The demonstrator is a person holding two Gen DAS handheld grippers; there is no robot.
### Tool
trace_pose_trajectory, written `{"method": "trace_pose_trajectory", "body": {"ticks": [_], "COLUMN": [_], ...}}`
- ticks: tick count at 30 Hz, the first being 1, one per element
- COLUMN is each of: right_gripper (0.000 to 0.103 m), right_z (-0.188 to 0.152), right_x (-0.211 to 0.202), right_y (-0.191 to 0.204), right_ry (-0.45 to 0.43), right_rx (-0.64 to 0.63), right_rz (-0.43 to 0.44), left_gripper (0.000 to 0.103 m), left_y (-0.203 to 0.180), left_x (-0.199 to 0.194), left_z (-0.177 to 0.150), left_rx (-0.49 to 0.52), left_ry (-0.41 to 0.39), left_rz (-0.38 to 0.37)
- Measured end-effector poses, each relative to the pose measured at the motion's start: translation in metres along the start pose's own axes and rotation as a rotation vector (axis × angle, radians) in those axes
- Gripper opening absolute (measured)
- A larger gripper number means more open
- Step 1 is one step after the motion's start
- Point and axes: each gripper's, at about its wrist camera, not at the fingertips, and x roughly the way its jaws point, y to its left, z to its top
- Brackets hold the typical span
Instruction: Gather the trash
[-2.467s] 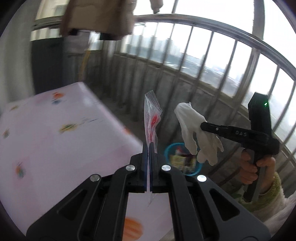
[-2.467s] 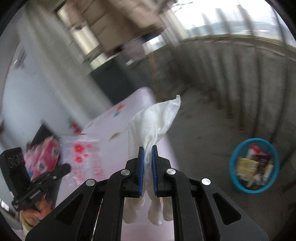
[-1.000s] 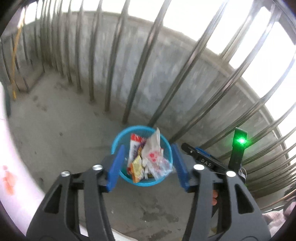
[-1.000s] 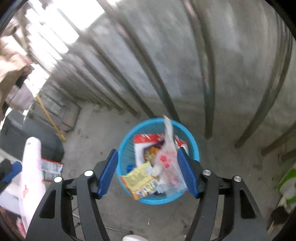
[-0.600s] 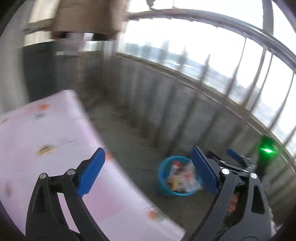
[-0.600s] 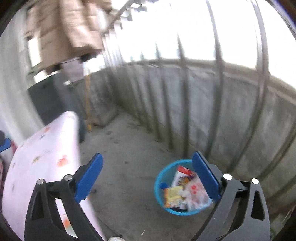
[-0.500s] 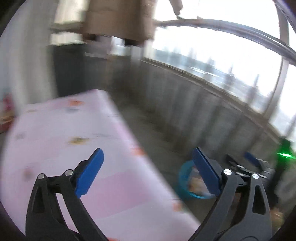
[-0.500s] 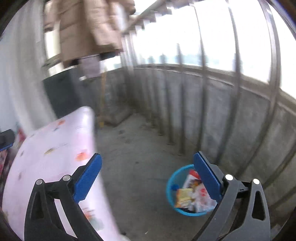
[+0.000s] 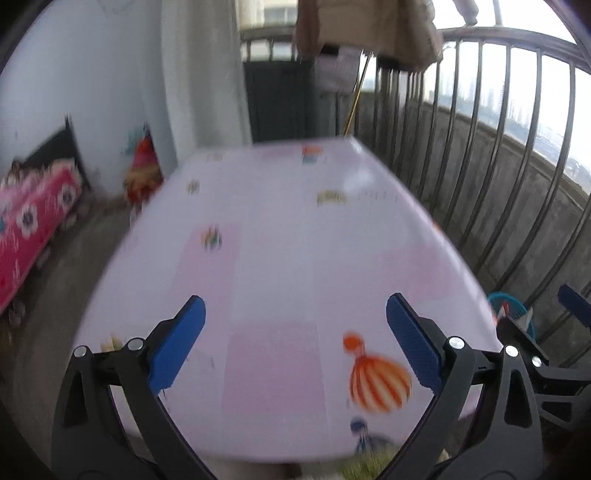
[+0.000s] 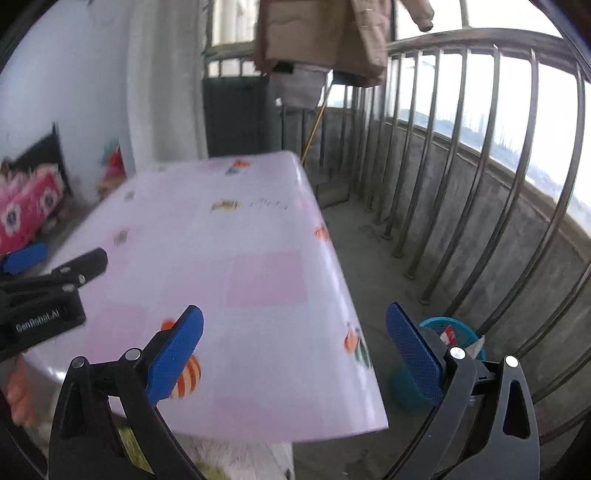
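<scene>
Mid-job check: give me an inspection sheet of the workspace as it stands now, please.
Surface: pink patterned table, no loose items seen on it.
Job's things: blue basket on the floor by the railing, wrappers inside.
Clutter: pink floral bedding at left.
Grippers: left gripper and right gripper open, nothing between the jaws.
Cables: nothing seen.
Surroundings: balcony, coat hanging overhead.

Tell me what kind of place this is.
Most likely a home balcony: a metal railing over a low concrete wall with city beyond, a coat hung up overhead, and a table on the bare concrete floor.
</scene>
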Motion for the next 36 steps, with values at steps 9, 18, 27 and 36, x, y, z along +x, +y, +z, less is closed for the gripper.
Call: {"method": "trace_pose_trajectory", "body": {"ticks": [9,18,27,36], "right_gripper": [0.096,0.096,0.096,0.096], "right_z": [-0.014,-0.030,-0.030,-0.034], "right_x": [0.001,0.001,0.001,0.000], "right_y": [-0.021,-0.040,-0.056,-0.066], "right_ry": [0.160,0.237,0.243,0.244], "right_rx": [0.019,0.077,0.109,0.137], "right_rz": [-0.088,-0.120,-0.159,-0.179], "left_gripper": [0.094,0.094,0.094,0.094], "left_y": [-0.006,-0.019,-0.031,-0.035], "left_x": [0.014,0.016,0.018,0.020], "left_z": [-0.029,-0.028,-0.026,-0.026], "left_rx": [0.015,0.022,0.030,0.033], "left_ry": [0.147,0.167,0.183,0.191], "left_rz": [0.001,-0.017,-0.036,-0.032]}}
